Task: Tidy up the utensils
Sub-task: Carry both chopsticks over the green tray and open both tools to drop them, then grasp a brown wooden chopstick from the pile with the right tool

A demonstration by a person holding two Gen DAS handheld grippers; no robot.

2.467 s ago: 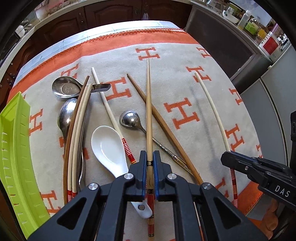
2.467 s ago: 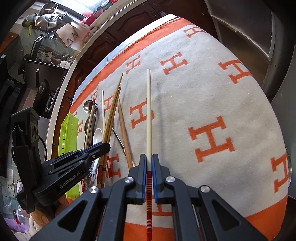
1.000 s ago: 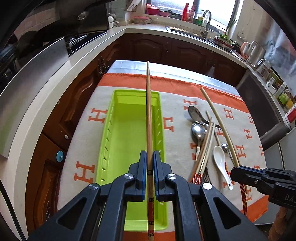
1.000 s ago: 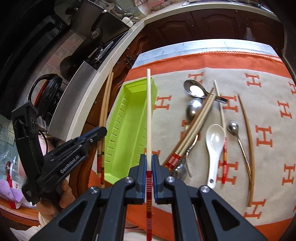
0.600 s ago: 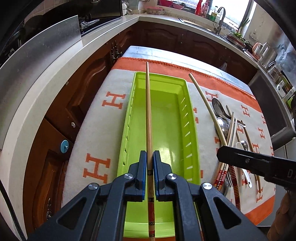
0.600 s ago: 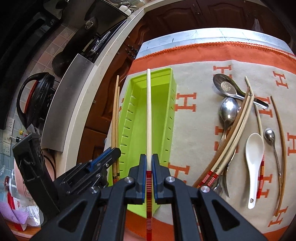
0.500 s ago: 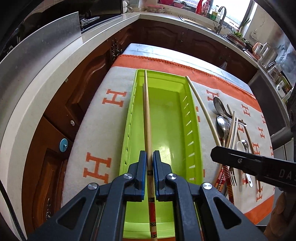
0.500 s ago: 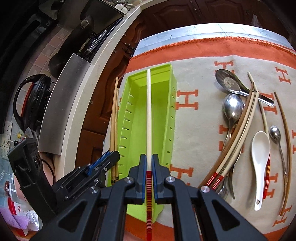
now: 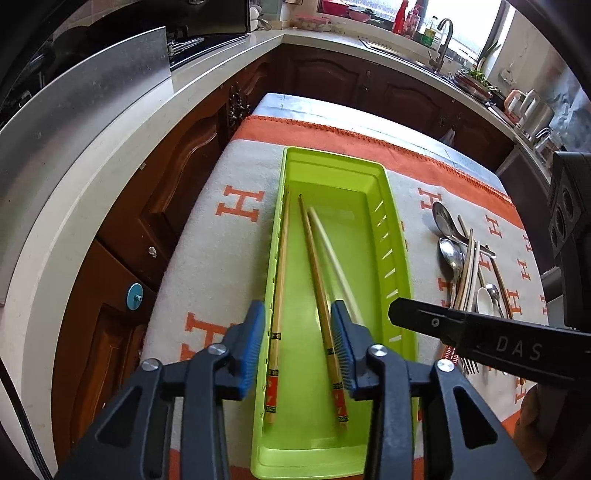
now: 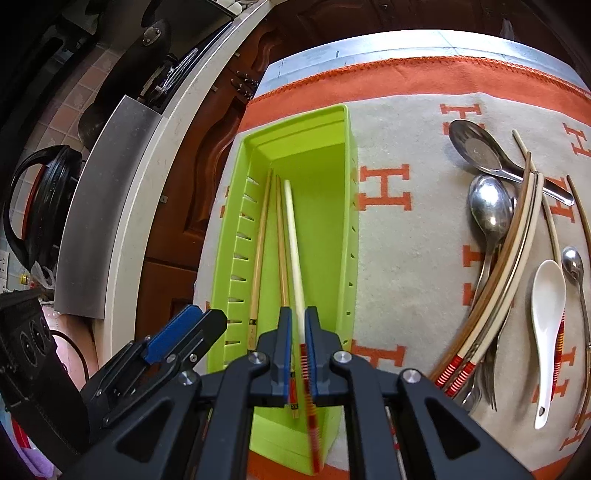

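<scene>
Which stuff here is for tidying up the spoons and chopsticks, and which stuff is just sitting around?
For the job: green tray, bamboo chopsticks inside it, white chopstick in the right claw, opening left claw, spoons and chopsticks waiting on the cloth.

Just sitting around: kettle, sink tap, cupboards.

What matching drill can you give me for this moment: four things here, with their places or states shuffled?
Things:
1. left gripper
2. cream chopstick
3. white spoon
4. green tray

States:
A. lying on the blanket beside the metal spoons
B. jaws opening, nothing pressed between them
C. between the right gripper's pads, tip down in the tray
D. already has two wooden chopsticks lying in it

Pairs: 1-B, 2-C, 3-A, 4-D
</scene>
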